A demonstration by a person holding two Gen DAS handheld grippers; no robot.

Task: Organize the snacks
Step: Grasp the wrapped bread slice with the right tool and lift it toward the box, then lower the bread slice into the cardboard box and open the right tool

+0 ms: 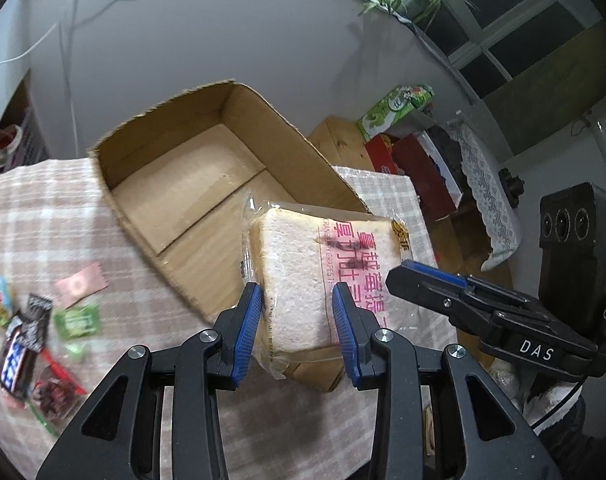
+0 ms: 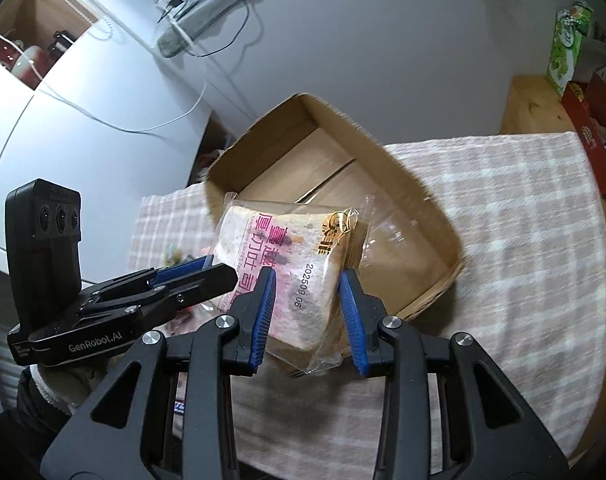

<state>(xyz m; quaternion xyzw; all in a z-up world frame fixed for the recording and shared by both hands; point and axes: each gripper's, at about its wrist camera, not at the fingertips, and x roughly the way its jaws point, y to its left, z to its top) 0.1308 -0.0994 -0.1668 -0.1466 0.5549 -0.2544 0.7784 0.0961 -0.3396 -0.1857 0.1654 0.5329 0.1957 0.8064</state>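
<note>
A wrapped slice of toast bread (image 1: 303,276) hangs above the near corner of an open cardboard box (image 1: 183,184), gripped from two sides at once; the left gripper (image 1: 297,332) has its blue pads pressed against the pack's lower edge, and the right gripper (image 2: 307,316) clamps the opposite end, each seen sidelong in the other's camera; the step in hand appears to be carrying the bread to the box, which sits empty on a checked tablecloth (image 2: 523,240); the next move likely calls for bringing both hands forward together, keeping the pack level, lowering it past the box's ragged rim and letting go with both pairs of jaws at the same time so it lands flat; the pack itself is clear film, crinkled at its sealed ends, printed with pink lettering, a gold logo and a black date stamp, the thick white slice inside flecked with dark fruit and soft enough to dent under pressure; off to the left of the box, small sweets and a chocolate bar (image 1: 17,356) lie scattered on the cloth, not yet sorted.
</note>
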